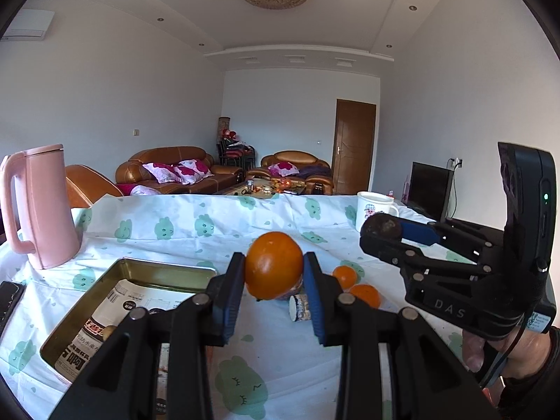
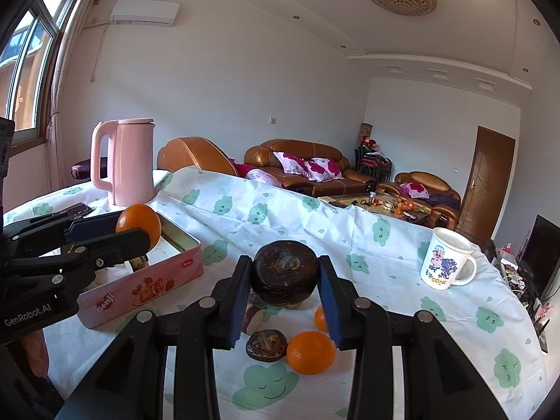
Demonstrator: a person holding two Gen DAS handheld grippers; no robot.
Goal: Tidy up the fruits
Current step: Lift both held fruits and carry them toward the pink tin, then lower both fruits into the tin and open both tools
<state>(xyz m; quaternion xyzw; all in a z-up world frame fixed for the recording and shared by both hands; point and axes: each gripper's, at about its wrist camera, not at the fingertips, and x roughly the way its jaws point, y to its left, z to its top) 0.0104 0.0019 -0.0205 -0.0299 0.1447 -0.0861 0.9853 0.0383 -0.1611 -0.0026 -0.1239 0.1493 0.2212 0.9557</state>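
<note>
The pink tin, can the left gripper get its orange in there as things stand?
Probably yes. The left gripper holds the orange clear above the cloth, and the pink tin sits open just beside it.

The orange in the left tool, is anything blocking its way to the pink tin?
Nothing visible blocks it. The orange is clamped in the left tool, in the air by the pink tin. The tin is open on top, with only paper and small bits inside.
</note>
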